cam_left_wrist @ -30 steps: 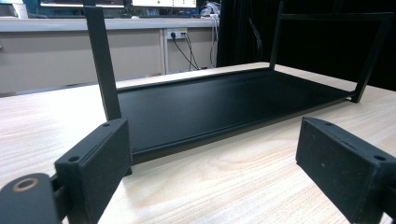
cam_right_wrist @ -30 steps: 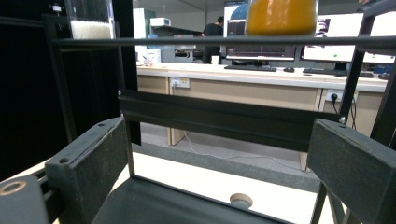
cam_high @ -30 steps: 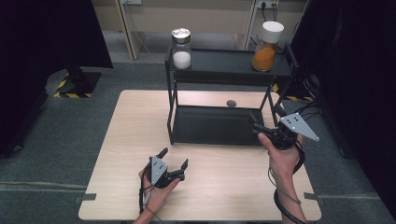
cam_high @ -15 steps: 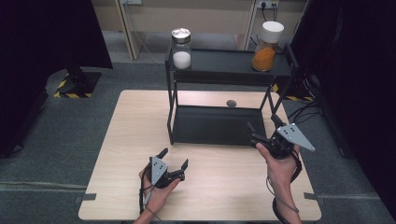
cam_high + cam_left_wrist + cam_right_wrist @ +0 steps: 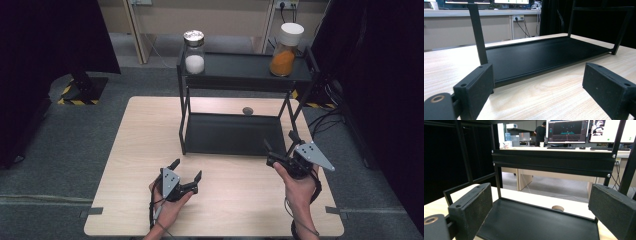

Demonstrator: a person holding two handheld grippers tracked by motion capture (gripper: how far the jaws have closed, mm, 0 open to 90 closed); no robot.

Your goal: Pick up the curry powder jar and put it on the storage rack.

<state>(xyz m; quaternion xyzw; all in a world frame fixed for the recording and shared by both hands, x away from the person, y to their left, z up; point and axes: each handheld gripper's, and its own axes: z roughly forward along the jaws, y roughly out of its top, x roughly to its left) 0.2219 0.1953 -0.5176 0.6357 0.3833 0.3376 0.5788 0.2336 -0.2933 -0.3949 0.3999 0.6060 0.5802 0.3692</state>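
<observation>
- On the table (image 5: 140,150), near the front edge, the left gripper (image 5: 186,176) sits low with jaws apart — nothing between them.
- Right gripper (image 5: 277,145) hovers by the black rack (image 5: 235,135), at its front right corner, jaws spread wide.
- Two jars stand on top — white (image 5: 194,52), orange (image 5: 285,50).

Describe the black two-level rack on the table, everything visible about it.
The black rack looks like dark metal: thin upright legs, a flat lipped lower tray resting on the wooden table, and an upper shelf. The lower tray is bare. On top stand a jar of white powder at the left end and a jar of orange powder at the right. Neither gripper touches it.
</observation>
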